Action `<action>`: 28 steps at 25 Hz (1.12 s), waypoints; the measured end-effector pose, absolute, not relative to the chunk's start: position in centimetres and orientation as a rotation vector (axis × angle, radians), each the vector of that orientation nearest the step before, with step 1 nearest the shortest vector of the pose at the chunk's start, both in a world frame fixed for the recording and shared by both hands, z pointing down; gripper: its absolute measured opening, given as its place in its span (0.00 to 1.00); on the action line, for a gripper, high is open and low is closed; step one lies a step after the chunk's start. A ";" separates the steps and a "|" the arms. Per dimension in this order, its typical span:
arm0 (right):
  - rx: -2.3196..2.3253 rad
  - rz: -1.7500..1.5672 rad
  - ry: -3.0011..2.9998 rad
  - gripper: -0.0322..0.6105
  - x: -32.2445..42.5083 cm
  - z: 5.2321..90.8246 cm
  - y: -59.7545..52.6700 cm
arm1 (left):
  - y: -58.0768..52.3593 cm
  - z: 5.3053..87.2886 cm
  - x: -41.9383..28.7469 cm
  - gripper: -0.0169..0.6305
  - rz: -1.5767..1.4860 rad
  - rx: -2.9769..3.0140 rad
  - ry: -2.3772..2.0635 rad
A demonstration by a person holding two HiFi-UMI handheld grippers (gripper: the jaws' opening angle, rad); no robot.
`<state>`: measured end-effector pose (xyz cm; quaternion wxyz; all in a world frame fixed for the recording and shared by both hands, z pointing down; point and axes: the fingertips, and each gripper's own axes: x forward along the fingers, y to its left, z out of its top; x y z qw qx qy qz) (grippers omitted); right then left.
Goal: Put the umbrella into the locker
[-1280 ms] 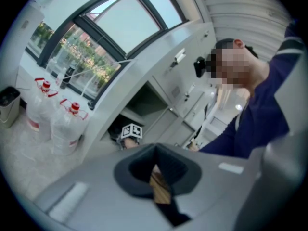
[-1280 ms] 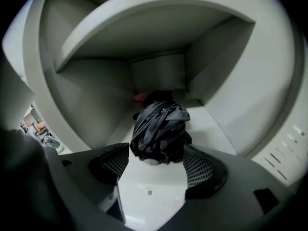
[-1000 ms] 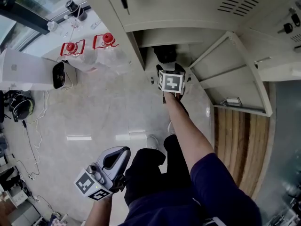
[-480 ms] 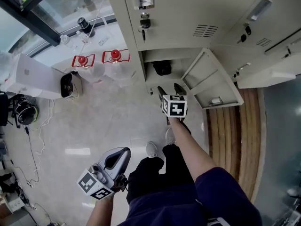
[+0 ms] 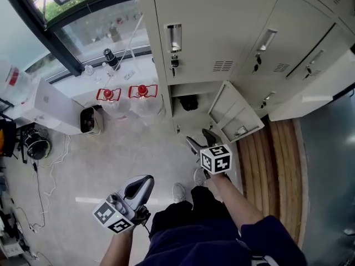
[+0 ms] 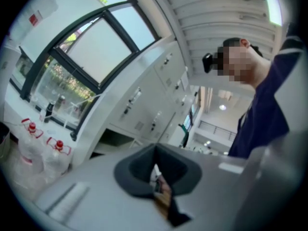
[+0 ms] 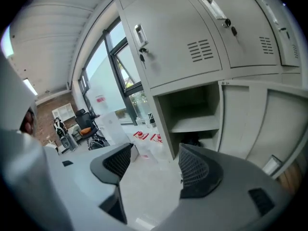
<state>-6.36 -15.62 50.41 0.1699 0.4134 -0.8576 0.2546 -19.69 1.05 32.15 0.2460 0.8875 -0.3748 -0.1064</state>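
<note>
Umbrella (image 5: 189,102) down in the open locker (image 5: 176,114), a dark bundle at the bottom of the compartment, and neither tool is touching it. From the head view the right tool (image 5: 199,138) hangs out in front of the opening over the pale floor (image 5: 111,154), well short of the cabinet, with the locker door (image 5: 232,114) swung wide to its right.

Switch to the right gripper view and you get what the head view hides: a shelf (image 7: 195,124) splits the compartment, and the umbrella (image 7: 191,140) lies underneath it, in the lower part. The right tool (image 7: 151,160) is spread wide here, ribbed pads apart, only floor between them.

Left tool (image 5: 140,185) sits low by the person's leg, away from the lockers. Its own view is tipped upward, catching windows and ceiling that no other view shows, and there the left tool (image 6: 156,170) is pinched together, pads meeting, carrying nothing. Two red-capped water bottles (image 5: 142,96) stand left of the locker.
</note>
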 end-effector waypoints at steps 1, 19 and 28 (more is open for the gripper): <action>1.180 0.726 -2.447 0.54 -6.1 49.4 -14.9 | 1.3 31.6 -19.6 0.03 -0.290 2.435 -1.015; 1.073 0.692 -2.696 0.14 -1.0 33.5 -2.9 | 2.9 24.6 -17.7 0.03 -0.305 2.581 -0.912; 1.019 0.638 -2.826 0.06 1.9 28.3 -1.7 | 2.5 24.5 -14.7 0.03 -0.290 2.581 -0.924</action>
